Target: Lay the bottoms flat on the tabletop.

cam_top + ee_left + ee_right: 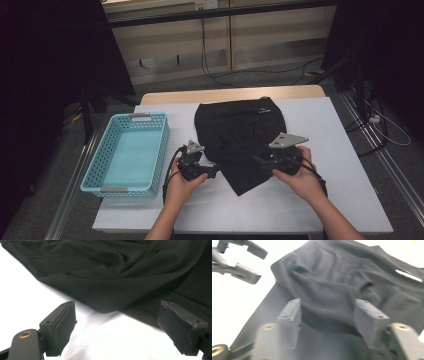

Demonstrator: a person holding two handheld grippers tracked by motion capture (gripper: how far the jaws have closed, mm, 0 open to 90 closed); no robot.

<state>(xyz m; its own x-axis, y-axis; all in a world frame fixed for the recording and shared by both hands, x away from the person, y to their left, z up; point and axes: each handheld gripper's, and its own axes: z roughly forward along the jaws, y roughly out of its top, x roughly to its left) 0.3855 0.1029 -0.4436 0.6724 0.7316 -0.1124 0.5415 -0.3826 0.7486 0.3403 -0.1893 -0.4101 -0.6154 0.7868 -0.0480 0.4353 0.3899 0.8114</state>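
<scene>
Black garment [240, 135] lies crumpled on the white desk [340, 150], roughly mid-surface, its near corner tapering to a point toward the person's edge. A small light mark shows at the garment's far hem. All places below are given relative to the garment.

Left gripper [216, 170]: held in the left hand [182, 187] at the garment's near-left edge, pointing toward the cloth. In the left gripper view [117, 320] its jaws stand spread wide over bare white desk; a rounded fold of the garment [112, 277] lies just ahead of them, not between the pads. One jaw sits close to the lower layer of cloth; contact cannot be told.

Right gripper [257, 161]: held in the right hand [300, 177] at the garment's near-right side, over the cloth, aimed toward the left gripper. In the right gripper view [328, 315], which is blurred, its jaws stand apart with a raised fold of the garment [332, 287] bulging between them; the pads do not press it. The left gripper [239, 262] shows beyond the garment's edge, also with jaws apart.

Turquoise basket [102, 170]: left of the garment, well apart from it, near the desk's left edge.
</scene>
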